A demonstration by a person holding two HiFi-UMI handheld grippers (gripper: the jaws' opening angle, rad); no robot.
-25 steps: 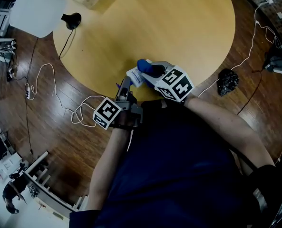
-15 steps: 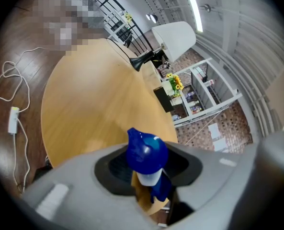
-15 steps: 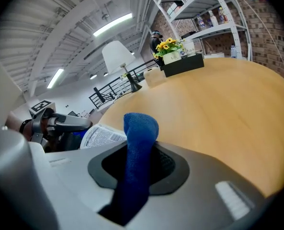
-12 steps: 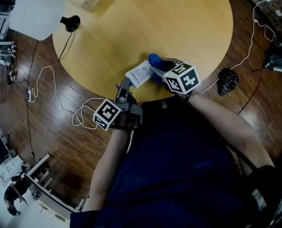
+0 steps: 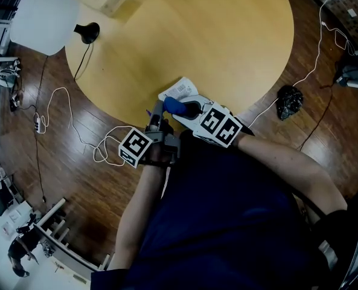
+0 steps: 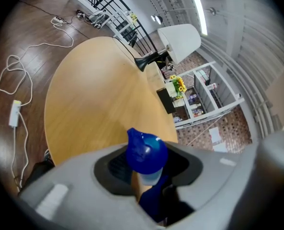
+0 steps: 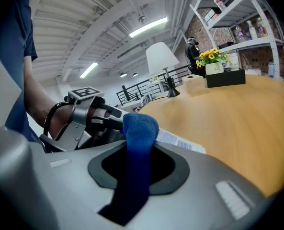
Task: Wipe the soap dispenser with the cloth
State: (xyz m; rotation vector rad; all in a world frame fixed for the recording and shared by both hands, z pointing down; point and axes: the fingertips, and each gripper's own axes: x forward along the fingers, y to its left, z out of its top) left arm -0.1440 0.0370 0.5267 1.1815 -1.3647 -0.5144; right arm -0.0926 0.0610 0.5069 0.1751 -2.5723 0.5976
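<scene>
Wooden bench (image 5: 227,35) edge, frame centre: left tool (image 5: 157,116) clamps soap dispenser (image 6: 147,153) steady so cloth (image 7: 140,126), pinched in right tool (image 5: 182,109), can wipe it.

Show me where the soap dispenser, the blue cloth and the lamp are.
soap dispenser (image 6: 146,152), left gripper view, on its blue pump head.
blue cloth (image 7: 140,127), right gripper view, on its bunched top end.
lamp (image 5: 43,16), head view, on its white shade.
</scene>
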